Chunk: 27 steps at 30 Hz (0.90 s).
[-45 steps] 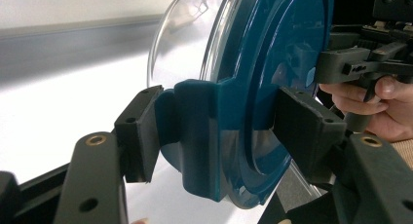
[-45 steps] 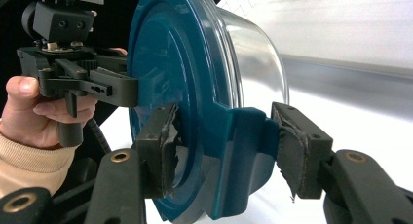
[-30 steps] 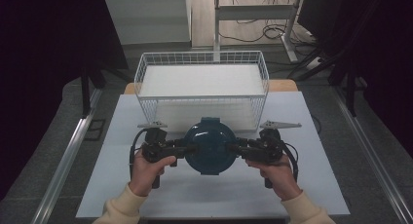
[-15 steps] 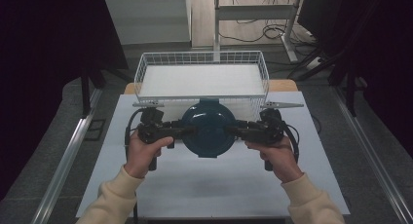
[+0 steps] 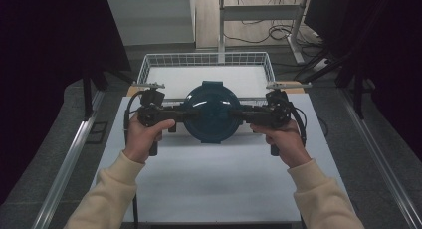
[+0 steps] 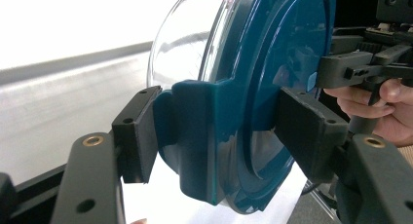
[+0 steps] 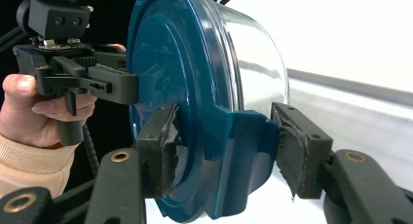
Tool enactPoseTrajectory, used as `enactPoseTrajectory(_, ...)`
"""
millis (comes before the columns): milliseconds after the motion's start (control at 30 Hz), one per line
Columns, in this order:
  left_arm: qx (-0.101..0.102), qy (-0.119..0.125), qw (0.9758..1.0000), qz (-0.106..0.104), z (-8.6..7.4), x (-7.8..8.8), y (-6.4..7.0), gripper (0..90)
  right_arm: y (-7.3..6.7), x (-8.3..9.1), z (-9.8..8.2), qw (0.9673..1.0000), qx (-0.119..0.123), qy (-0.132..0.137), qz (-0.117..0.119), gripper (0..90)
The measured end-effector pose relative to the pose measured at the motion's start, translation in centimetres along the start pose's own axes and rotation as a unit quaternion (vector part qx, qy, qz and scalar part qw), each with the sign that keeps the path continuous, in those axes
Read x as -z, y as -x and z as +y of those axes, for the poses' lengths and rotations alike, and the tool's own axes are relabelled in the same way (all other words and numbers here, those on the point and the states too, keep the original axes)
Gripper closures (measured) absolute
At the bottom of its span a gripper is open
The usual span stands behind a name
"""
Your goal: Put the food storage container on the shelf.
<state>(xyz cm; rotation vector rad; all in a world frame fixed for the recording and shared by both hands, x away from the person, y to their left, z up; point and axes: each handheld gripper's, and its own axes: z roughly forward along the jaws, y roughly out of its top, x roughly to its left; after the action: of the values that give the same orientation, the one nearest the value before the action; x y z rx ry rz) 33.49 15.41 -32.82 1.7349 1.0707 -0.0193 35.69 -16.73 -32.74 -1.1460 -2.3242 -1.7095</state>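
The round clear container with a dark teal plastic lid [image 5: 214, 117] hangs just in front of the white wire basket [image 5: 149, 64], level with its near rim. The left gripper [image 5: 175, 113] and right gripper [image 5: 249, 114] each pinch a side latch, equally near the basket, which lies straight ahead.

In the high view the white table [image 5: 209, 189] is evenly lit from above, while the room around it falls off into near black on both sides. A small glare streak sits on the blue lid [image 5: 211, 117], which throws only a soft shadow below itself. Beside the lid in both gripper views the background burns out to blank white, the glass bowl [image 7: 253, 53] carries pale reflections, and the near jaws look slightly soft.
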Motion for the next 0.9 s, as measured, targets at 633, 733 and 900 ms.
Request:
enactPoseTrajectory(633, -0.008, 0.006, 0.9999, 0.002, 5.0, 0.3, -1.2, 35.6, 1.1, -0.7, 5.3, 1.0000, 0.008, 0.002, 0.005, 45.6)
enactPoseTrajectory(733, -0.006, 0.005, 1.0000, 0.002, 5.6, 0.2, -1.6, 35.6, 1.4, -1.0, 6.0, 1.0000, 0.006, -0.003, 0.005, 45.6)
enactPoseTrajectory(900, -0.003, 0.001, 1.0000, 0.002, 6.6, 0.0, -2.1, 35.6, 1.9, -1.4, 6.8, 1.0000, 0.002, -0.006, 0.007, 45.7)
